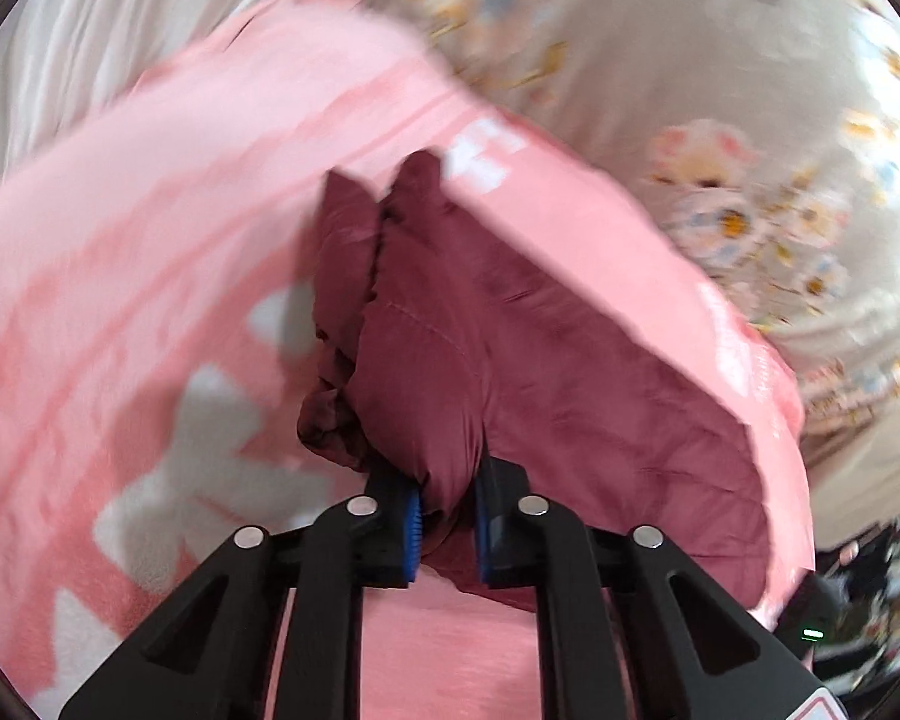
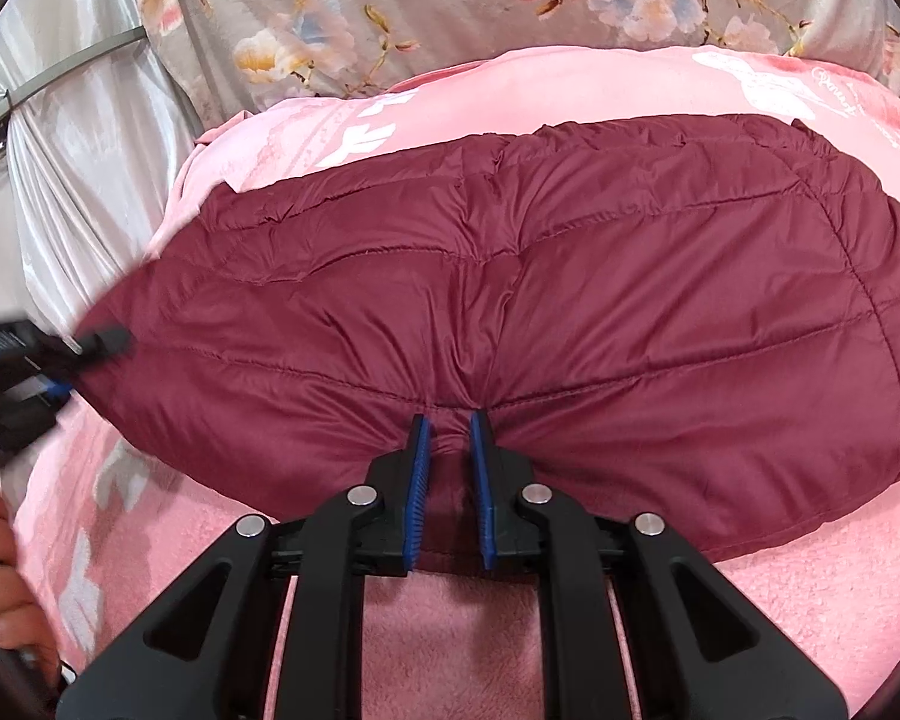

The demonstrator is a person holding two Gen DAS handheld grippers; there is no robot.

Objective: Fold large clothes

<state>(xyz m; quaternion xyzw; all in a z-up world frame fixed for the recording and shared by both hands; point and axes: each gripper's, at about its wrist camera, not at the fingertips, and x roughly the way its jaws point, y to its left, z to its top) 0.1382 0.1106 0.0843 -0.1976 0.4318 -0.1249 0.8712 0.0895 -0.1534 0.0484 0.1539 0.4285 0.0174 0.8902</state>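
A dark red quilted puffer jacket lies on a pink blanket. My right gripper is shut on the jacket's near hem, with the fabric bunched between its blue pads. My left gripper is shut on another edge of the jacket, and the fabric is gathered and lifted ahead of it. The left gripper also shows at the left edge of the right wrist view, pinching the jacket's left corner. The left wrist view is blurred.
The pink blanket has white patterns and lies over a grey floral bedsheet. A silvery curtain hangs at the left. A hand holds the left tool at the lower left.
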